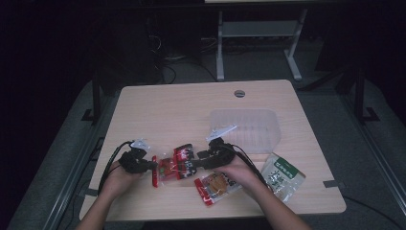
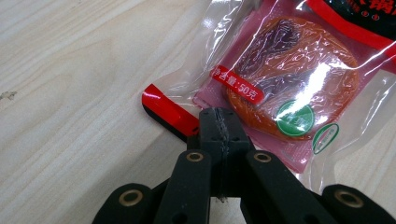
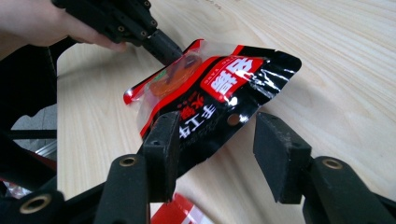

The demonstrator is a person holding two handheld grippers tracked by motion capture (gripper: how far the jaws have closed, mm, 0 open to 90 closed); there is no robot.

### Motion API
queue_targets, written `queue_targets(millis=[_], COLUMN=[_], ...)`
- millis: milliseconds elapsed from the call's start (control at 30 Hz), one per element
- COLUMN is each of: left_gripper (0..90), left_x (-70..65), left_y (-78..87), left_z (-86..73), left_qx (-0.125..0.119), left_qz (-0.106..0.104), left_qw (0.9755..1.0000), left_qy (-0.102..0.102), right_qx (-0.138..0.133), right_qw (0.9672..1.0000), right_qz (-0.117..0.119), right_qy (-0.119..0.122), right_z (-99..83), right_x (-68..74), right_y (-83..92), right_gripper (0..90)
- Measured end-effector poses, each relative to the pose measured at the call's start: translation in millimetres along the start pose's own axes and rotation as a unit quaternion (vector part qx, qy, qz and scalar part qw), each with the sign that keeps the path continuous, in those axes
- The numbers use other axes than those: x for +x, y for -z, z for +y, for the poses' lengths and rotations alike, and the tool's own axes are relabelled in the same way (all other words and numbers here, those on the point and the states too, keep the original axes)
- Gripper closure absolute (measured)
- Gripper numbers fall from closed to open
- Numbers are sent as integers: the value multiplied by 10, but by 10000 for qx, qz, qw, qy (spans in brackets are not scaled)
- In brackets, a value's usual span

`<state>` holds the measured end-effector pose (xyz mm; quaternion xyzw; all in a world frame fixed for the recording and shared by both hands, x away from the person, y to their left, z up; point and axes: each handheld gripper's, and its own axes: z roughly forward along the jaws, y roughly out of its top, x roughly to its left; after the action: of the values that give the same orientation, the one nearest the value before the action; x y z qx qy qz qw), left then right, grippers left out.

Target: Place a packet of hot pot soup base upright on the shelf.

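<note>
While the left gripper (image 2: 218,122) pinches the glossy plastic snack packet (image 2: 280,84), the right gripper (image 3: 217,154) fingers stand spread.

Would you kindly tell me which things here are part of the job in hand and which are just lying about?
In hand: red-black snack pack, left gripper shut on its edge, right gripper open around its other end.
Lying about: clear tray, green packet, orange packet.
</note>
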<state>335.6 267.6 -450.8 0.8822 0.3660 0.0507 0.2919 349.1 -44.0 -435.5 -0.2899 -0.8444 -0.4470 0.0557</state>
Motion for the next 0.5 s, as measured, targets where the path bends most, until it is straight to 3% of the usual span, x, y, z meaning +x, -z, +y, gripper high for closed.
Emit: queue_targets(millis=[500], left_gripper=[899], left_x=[22], left_y=[6], left_z=[-5], left_qx=[-2], left_qz=[-40], left_qw=[10000], left_qy=[-10], right_qx=[164], right_qw=[9997], right_qz=[120], right_qy=[-134], right_z=[-19], right_x=[-92], right_y=[-253], right_gripper=[503])
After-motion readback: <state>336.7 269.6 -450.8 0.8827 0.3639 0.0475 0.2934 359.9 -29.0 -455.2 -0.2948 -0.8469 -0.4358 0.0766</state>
